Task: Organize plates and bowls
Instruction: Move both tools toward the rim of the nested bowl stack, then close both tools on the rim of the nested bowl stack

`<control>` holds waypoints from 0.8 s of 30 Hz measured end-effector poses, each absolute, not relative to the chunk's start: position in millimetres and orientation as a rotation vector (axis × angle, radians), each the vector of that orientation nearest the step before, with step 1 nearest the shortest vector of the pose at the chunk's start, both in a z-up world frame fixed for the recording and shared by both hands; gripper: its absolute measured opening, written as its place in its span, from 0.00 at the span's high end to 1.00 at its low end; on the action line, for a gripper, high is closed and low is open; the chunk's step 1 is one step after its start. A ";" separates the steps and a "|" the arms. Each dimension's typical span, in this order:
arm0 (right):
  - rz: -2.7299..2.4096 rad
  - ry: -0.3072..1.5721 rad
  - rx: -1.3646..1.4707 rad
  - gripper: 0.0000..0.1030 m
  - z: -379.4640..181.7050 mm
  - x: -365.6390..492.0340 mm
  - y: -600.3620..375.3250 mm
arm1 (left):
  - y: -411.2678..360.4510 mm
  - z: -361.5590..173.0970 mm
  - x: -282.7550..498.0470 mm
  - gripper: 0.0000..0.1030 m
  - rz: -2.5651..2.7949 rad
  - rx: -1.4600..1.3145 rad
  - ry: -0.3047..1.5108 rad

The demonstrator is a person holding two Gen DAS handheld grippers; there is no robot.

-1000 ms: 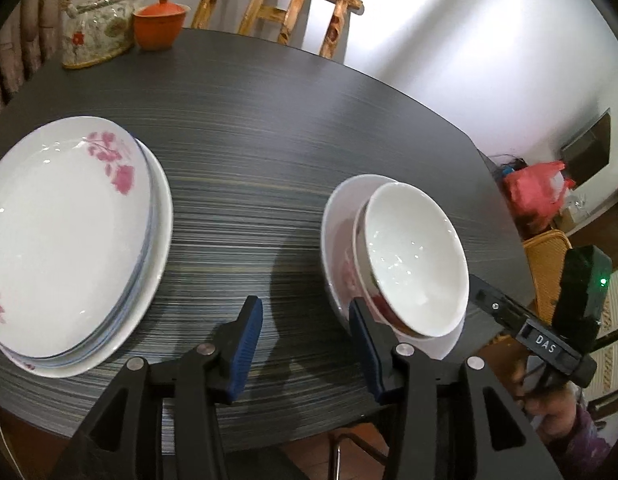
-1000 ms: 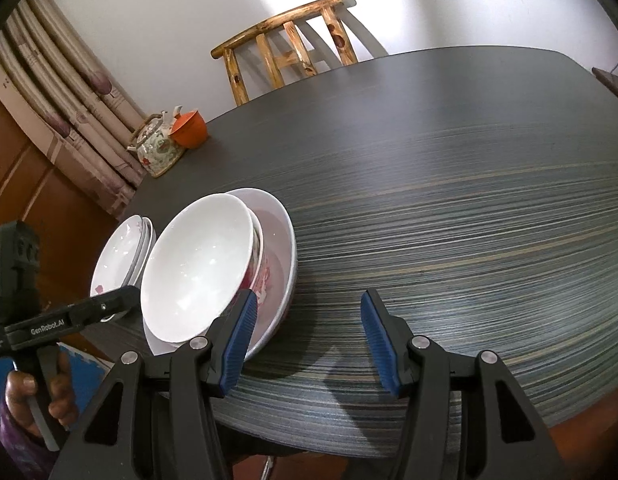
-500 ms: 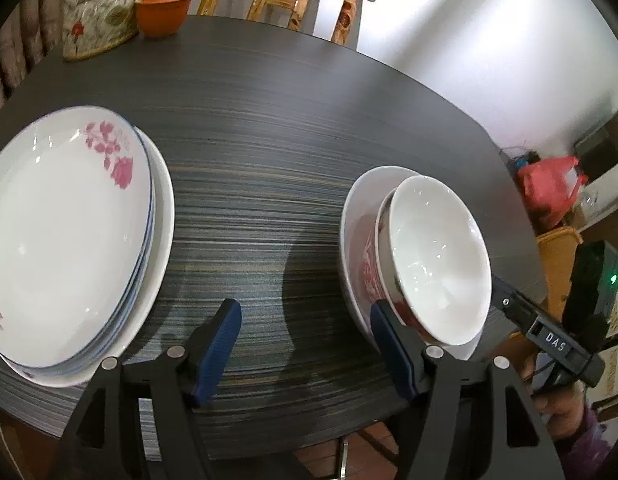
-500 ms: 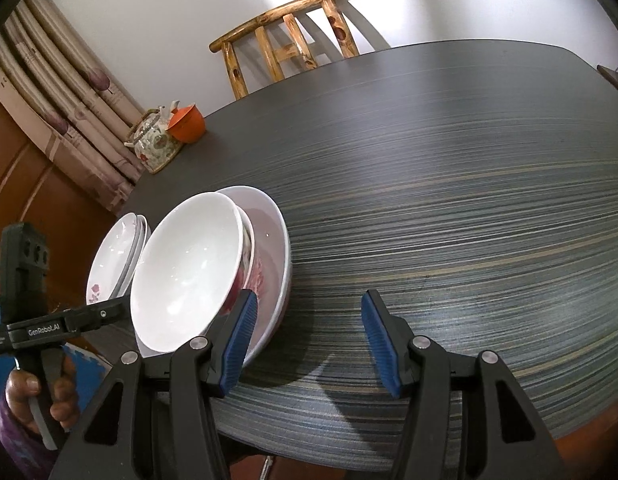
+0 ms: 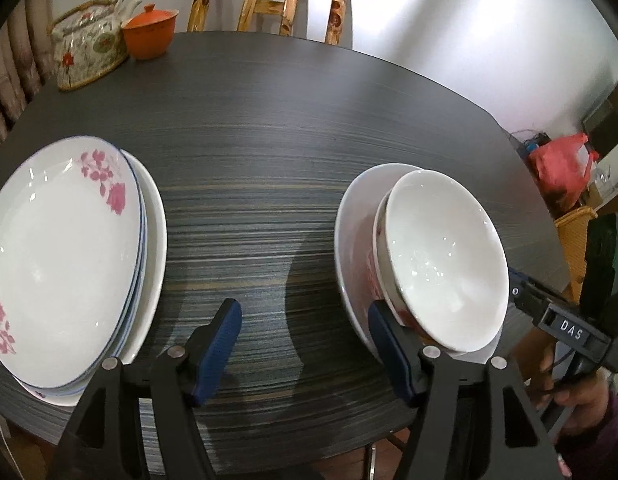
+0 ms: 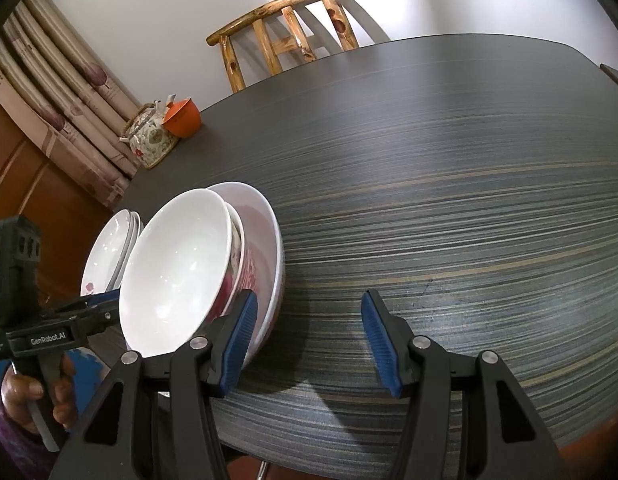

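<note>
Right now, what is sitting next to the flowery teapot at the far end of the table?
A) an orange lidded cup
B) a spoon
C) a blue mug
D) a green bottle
A: an orange lidded cup stands right beside the flowery teapot at the far edge of the dark table, in front of the wooden chair.

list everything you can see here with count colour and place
round dark wood-grain table: one, under all the dishes
white floral plates: stack of about three, pink flowers, table's near left
white ceramic bowls: about three nested, top one plain, near edge
floral ceramic teapot: one, cream, far corner
orange lidded cup: one, beside teapot
wooden chair: one, behind table
red plastic bag: one, on the floor at right
left tongs: blue pads, open, just widened, empty
right tongs: blue pads, open, empty, beside bowls
hand: gripping the left handle
</note>
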State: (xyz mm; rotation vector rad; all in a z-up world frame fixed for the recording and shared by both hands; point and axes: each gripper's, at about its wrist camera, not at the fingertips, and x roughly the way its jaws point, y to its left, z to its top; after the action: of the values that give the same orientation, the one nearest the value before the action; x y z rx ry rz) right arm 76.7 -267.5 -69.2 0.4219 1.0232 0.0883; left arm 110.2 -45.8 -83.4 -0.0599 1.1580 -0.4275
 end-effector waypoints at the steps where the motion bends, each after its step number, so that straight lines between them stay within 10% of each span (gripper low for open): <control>1: 0.092 1.025 0.423 0.49 -69.6 76.9 -267.3 | -47.3 -83.3 110.5 0.38 -0.433 -0.056 1.156; 12: 0.082 1.024 0.397 0.49 -69.9 83.4 -266.3 | -54.2 -84.2 117.3 0.69 -0.500 -0.084 1.173; 24: 0.110 1.039 0.447 0.49 -74.3 86.3 -267.0 | -56.4 -87.2 117.5 0.72 -0.494 -0.122 1.192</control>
State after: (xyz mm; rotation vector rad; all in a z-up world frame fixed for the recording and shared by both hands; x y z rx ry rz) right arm 86.3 -267.0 -74.3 0.4474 1.0395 0.1098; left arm 117.5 -56.4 -87.2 -0.1222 1.1917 -0.4936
